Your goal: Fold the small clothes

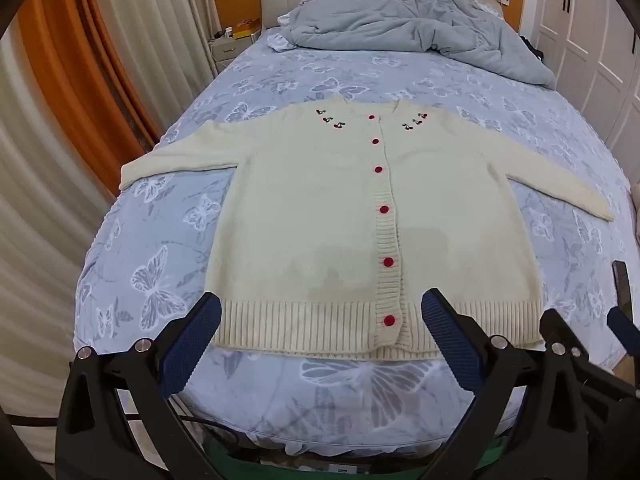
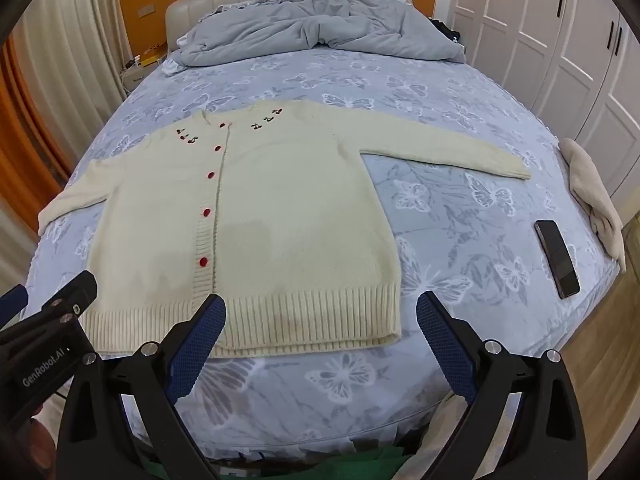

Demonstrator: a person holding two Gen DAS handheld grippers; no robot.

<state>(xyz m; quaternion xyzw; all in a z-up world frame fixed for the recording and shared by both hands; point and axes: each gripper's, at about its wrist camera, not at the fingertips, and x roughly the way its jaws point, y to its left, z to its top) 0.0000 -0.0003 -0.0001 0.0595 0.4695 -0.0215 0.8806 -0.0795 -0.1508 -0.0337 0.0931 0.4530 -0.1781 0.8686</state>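
Observation:
A cream knit cardigan (image 1: 320,216) with red buttons and small cherry embroidery lies flat, face up, on the bed, both sleeves spread out sideways. It also shows in the right wrist view (image 2: 280,220). My left gripper (image 1: 320,312) is open and empty, hovering near the cardigan's ribbed hem at the foot of the bed. My right gripper (image 2: 320,312) is open and empty, near the hem's right corner. The right gripper shows at the right edge of the left wrist view (image 1: 592,332); the left gripper shows at the left edge of the right wrist view (image 2: 52,320).
The bed has a blue butterfly-print sheet (image 2: 460,220). A crumpled grey duvet (image 1: 420,32) lies at the headboard. A black phone (image 2: 557,258) and a cream garment (image 2: 596,196) lie near the bed's right edge. White wardrobes (image 2: 560,40) stand on the right, curtains (image 1: 60,120) on the left.

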